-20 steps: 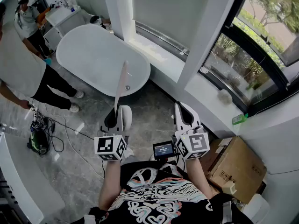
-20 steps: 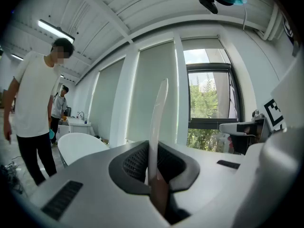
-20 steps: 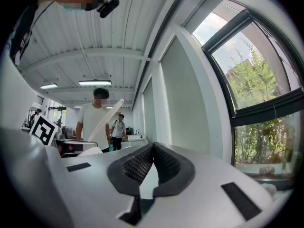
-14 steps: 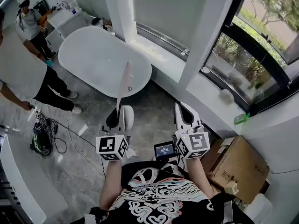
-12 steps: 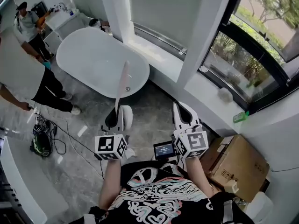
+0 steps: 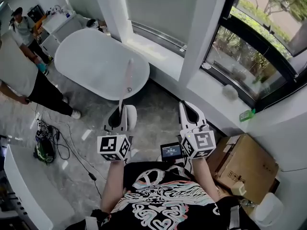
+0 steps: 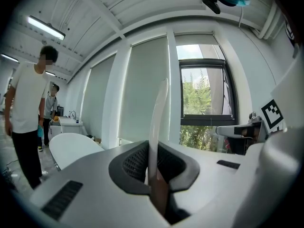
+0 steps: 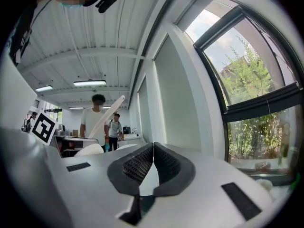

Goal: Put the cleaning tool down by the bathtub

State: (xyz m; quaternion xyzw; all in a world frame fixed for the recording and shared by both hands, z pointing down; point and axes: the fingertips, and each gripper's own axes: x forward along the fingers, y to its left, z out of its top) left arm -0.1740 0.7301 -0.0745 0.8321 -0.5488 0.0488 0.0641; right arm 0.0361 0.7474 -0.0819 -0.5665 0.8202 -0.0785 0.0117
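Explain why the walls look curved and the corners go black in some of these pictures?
Head view: the wide lens bows the pillar; daylight is even and the picture sharp. Left gripper view: a fisheye circle with black corners; the cleaning tool looks soft close up, and the sky in the window is washed out. Right gripper view: the same round frame; the ceiling lamp glares white.
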